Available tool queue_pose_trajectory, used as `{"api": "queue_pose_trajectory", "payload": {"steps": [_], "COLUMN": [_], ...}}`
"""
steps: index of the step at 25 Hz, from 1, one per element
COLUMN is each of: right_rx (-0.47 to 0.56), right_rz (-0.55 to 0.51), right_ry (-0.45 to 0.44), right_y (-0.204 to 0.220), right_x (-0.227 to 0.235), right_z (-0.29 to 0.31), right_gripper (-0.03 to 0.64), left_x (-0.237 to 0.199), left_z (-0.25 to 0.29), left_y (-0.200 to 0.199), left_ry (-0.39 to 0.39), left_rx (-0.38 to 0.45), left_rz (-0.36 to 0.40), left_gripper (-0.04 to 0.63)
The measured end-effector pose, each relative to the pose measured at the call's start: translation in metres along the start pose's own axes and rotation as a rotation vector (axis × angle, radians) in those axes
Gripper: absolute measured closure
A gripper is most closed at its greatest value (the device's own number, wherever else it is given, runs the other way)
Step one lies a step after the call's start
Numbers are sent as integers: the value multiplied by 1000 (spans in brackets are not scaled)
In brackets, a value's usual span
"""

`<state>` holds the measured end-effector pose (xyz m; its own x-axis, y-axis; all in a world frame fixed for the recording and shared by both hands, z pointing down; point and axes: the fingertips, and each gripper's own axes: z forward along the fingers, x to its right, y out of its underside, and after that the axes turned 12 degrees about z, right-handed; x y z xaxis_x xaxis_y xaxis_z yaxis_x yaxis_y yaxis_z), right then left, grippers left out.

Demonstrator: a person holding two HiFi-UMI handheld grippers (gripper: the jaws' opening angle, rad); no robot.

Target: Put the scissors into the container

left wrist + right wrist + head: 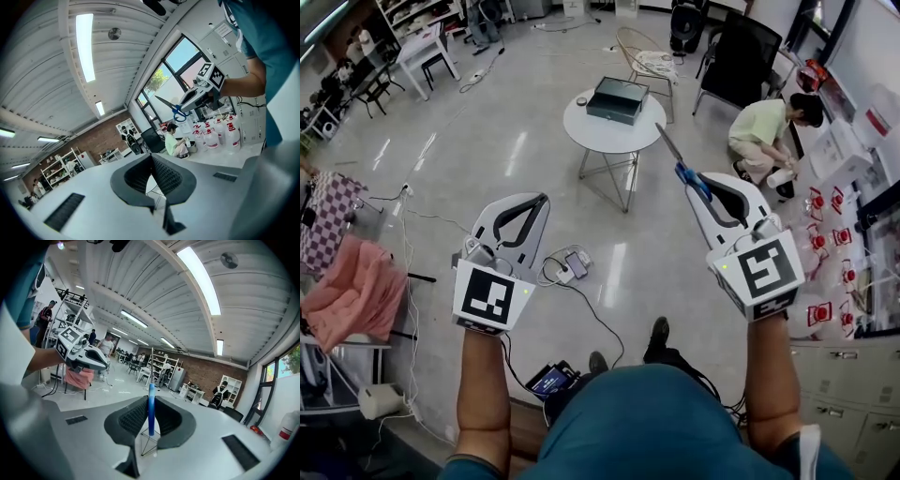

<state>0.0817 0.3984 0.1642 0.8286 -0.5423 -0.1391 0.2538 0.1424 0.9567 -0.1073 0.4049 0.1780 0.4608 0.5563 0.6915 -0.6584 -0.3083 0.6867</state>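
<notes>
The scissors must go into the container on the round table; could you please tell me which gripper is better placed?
Right. The right gripper is shut on the scissors, blades pointing roughly toward the container on the table ahead. The left gripper is shut and empty.

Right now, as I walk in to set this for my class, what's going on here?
A person is holding a gripper in each hand. The right gripper has its fingers closed on the blue handle of a pair of metal-bladed scissors, blades pointing away from the person. The left gripper is shut and empty. The dark rectangular container sits on a small round white table some way ahead, so the scissors are not yet in it.
</notes>
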Motion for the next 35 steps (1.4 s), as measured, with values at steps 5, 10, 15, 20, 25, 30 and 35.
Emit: {"api": "queue_pose_trajectory", "payload": {"steps": [5,10,15,20,25,30,35], "right_rx": [9,33,25,36,53,60,64], "right_rz": [1,-8,5,9,18,39,58], "right_ry": [-38,-80,-110,-144,-160,-164,-154], "right_y": [5,11,20,22,26,33,41], "right_x": [58,103,133,157,188,223,270], "right_z": [18,32,38,43,43,44,43], "right_gripper": [563,563,563,563,563,563,563], "left_x": [-3,0,5,6,11,15,16], "left_z": [52,95,119,136,158,190,235], "left_y": [-14,-26,-34,-40,-52,-63,-85], "left_ry": [-23,-39,-63,-79,-91,-80,-72], "left_rx": [-36,-66,-101,-146,-171,-201,-179], "left_rz": [-7,-9,-12,-16,-9,2,10], "left_gripper": [578,578,578,578,578,578,578]}}
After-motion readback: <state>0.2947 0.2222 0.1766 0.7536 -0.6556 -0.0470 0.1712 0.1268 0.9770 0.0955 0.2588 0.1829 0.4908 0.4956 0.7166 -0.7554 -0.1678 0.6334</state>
